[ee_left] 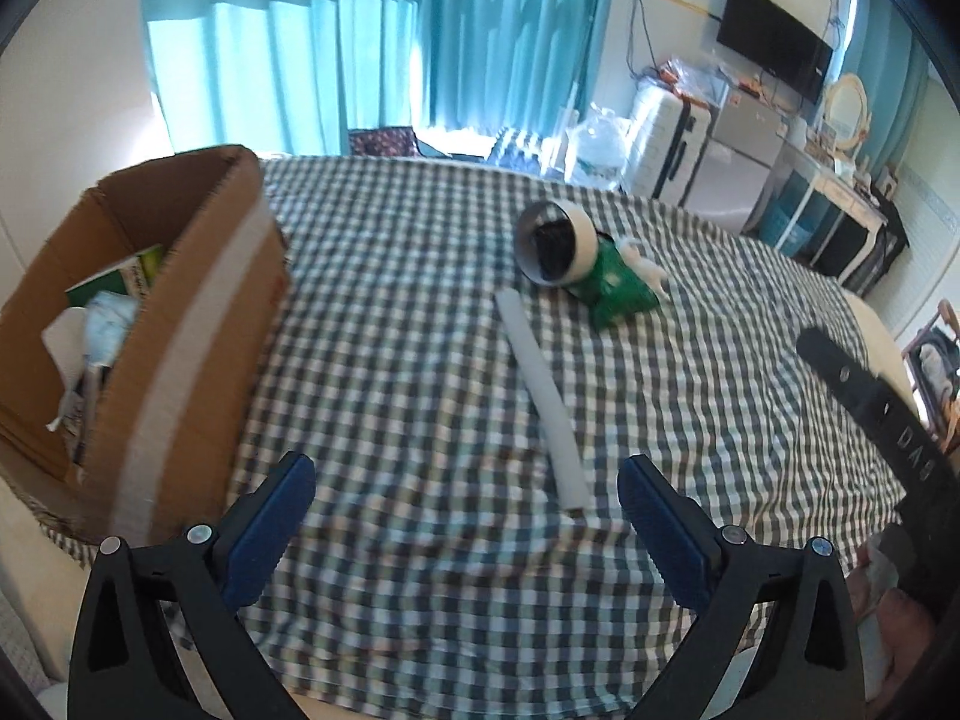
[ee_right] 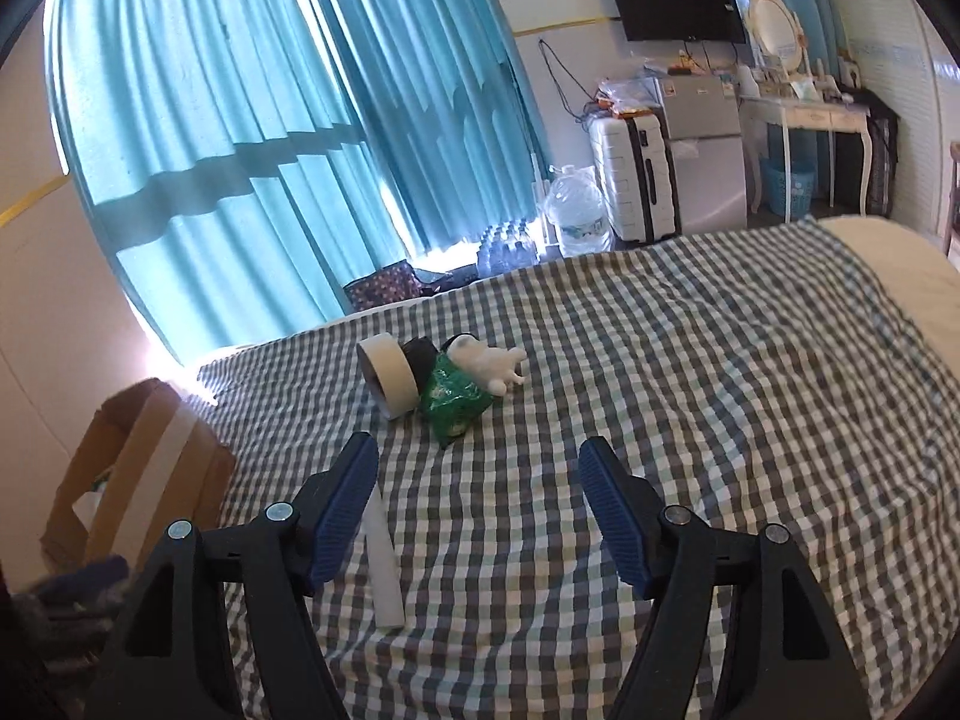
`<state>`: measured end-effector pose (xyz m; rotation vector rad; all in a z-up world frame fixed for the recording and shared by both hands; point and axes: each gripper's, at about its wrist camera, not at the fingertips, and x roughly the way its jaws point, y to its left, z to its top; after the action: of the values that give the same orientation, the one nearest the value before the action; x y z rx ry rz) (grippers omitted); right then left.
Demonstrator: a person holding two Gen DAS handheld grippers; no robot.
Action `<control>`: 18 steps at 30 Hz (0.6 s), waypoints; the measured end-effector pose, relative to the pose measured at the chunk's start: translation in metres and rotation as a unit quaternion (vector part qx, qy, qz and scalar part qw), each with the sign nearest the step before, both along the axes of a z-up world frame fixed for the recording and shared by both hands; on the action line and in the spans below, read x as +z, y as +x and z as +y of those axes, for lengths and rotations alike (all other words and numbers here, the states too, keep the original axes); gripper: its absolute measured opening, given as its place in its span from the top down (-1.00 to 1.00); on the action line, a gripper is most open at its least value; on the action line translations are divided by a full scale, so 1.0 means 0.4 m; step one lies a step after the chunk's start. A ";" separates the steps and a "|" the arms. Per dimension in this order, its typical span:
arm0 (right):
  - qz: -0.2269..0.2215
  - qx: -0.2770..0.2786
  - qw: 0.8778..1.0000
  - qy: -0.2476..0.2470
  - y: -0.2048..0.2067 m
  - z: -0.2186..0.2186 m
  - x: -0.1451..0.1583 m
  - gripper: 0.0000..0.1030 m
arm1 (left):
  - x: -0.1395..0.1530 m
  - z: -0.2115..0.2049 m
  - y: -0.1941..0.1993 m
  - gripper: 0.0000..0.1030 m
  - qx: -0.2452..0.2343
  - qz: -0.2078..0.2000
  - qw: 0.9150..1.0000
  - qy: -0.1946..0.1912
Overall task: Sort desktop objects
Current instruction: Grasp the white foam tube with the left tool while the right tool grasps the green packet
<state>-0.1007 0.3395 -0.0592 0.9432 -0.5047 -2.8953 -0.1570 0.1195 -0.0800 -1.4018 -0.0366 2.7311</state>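
Observation:
A long white stick (ee_left: 543,399) lies on the checked cloth (ee_left: 420,312), just ahead of my open, empty left gripper (ee_left: 467,483). Beyond it a white tape roll (ee_left: 561,252) lies on its side against a green packet (ee_left: 618,291) and a small white figure (ee_left: 645,264). A cardboard box (ee_left: 174,324) with several items inside stands at the left. In the right wrist view my right gripper (ee_right: 478,468) is open and empty, the stick (ee_right: 383,561) by its left finger, with the tape roll (ee_right: 390,375), green packet (ee_right: 456,399) and white figure (ee_right: 489,363) farther ahead.
The box shows at the left edge of the right wrist view (ee_right: 138,468). The right gripper's black body (ee_left: 882,414) shows at the right of the left wrist view. A suitcase (ee_right: 636,180), water bottle (ee_right: 576,210) and curtains (ee_right: 270,120) stand beyond the cloth's far edge.

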 end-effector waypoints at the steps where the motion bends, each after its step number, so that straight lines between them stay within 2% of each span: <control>1: -0.001 0.000 1.000 -0.011 -0.007 0.009 -0.004 -0.35 | -0.010 0.014 -0.003 -1.00 -0.006 -0.003 1.000 -0.004; 7: -0.012 0.001 1.000 -0.021 -0.062 0.031 -0.034 -0.35 | -0.075 0.084 -0.049 -1.00 -0.031 -0.021 0.999 -0.028; 13: -0.032 0.021 0.999 0.006 -0.132 0.011 -0.079 -0.35 | -0.142 0.093 -0.108 -1.00 -0.032 -0.041 0.999 0.013; 16: -0.037 0.025 0.999 0.029 -0.163 0.003 -0.099 -0.35 | -0.176 0.111 -0.141 -1.00 -0.030 -0.053 0.998 0.014; 17: -0.041 0.025 0.998 0.031 -0.176 0.003 -0.108 -0.35 | -0.188 0.119 -0.151 -0.95 -0.030 -0.055 0.998 0.012; 18: -0.045 0.024 0.998 0.029 -0.186 0.004 -0.117 -0.35 | -0.199 0.126 -0.158 -0.79 -0.031 -0.057 0.998 0.012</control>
<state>-0.1750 0.3412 -0.1061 1.0810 -0.3989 -2.8509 -0.2203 0.1700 -0.1594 -1.5232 -0.0320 2.5905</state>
